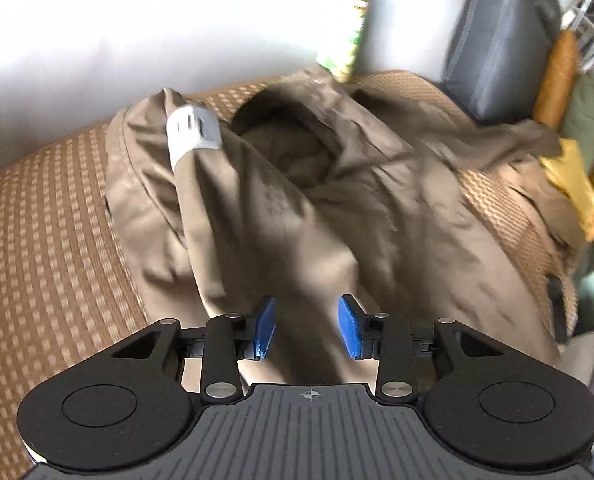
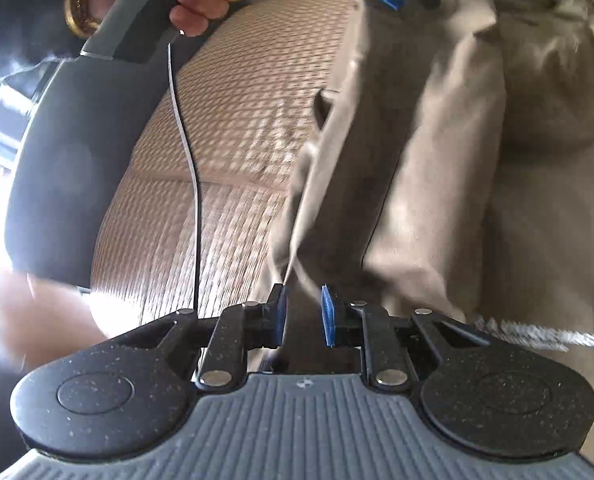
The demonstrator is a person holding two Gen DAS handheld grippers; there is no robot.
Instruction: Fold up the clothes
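A crumpled brown garment (image 1: 281, 208) is spread over a brown woven-patterned cushion (image 1: 45, 240).

The cushion is taken as landmark: the garment covers most of its top, and in the left wrist view its long axis runs from the near edge toward the far edge, where a dark opening is seen; which end of the garment that is cannot be told. A grey-white tag (image 1: 195, 130) is seen on a fold near the far left of the cushion. A grey pillow (image 1: 497, 40) stands beyond the cushion's far right corner. The left gripper (image 1: 307, 330) is held above the garment's near part, its blue pads (image 1: 265, 330) parted about halfway with nothing between them. The right gripper (image 2: 305, 316) is narrowly parted at the garment's edge; a thin fold is seen between its pads (image 2: 328, 316), but a grip cannot be confirmed.
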